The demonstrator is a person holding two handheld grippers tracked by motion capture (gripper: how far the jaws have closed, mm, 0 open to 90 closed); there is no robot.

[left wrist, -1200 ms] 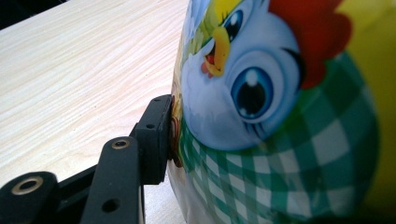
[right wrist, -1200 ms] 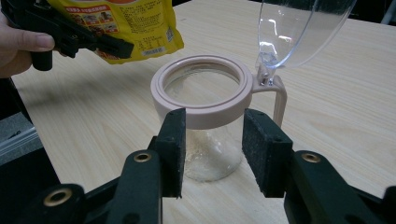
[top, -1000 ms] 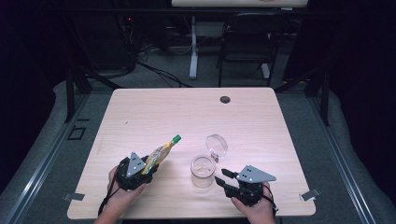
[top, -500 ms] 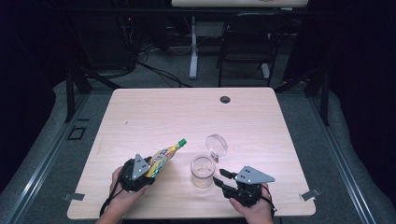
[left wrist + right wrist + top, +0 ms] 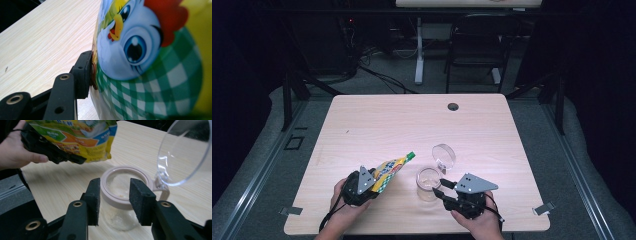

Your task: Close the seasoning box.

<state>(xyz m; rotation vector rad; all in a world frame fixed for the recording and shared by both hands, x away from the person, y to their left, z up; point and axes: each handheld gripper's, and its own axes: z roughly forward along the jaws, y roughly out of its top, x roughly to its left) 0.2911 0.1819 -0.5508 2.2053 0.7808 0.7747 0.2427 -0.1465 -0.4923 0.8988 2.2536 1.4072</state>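
Observation:
My left gripper [image 5: 373, 179] is shut on a yellow spout pouch [image 5: 391, 170] printed with a cartoon chicken [image 5: 150, 62]. One black pad [image 5: 83, 72] presses into the pouch's side. The pouch leans to the right, its green cap [image 5: 410, 155] aimed toward a small clear jar [image 5: 428, 181] with a pale pink rim [image 5: 120, 187]. The jar's clear hinged lid [image 5: 444, 154] stands flipped back [image 5: 185, 152]. My right gripper [image 5: 439, 189] sits just right of the jar, open [image 5: 113, 185], with the rim just beyond its pads. The pouch [image 5: 80, 135] hangs above the jar's left side.
The light wooden table [image 5: 422, 125] has a dark cable hole [image 5: 453, 106] near its far edge. Beyond the table stand a black chair [image 5: 474, 45] and a white desk leg [image 5: 418, 55]. Both hands rest near the table's front edge.
The pouch has tipped further right and down, bringing its cap closer to the jar. My right gripper has shifted slightly left toward the jar.

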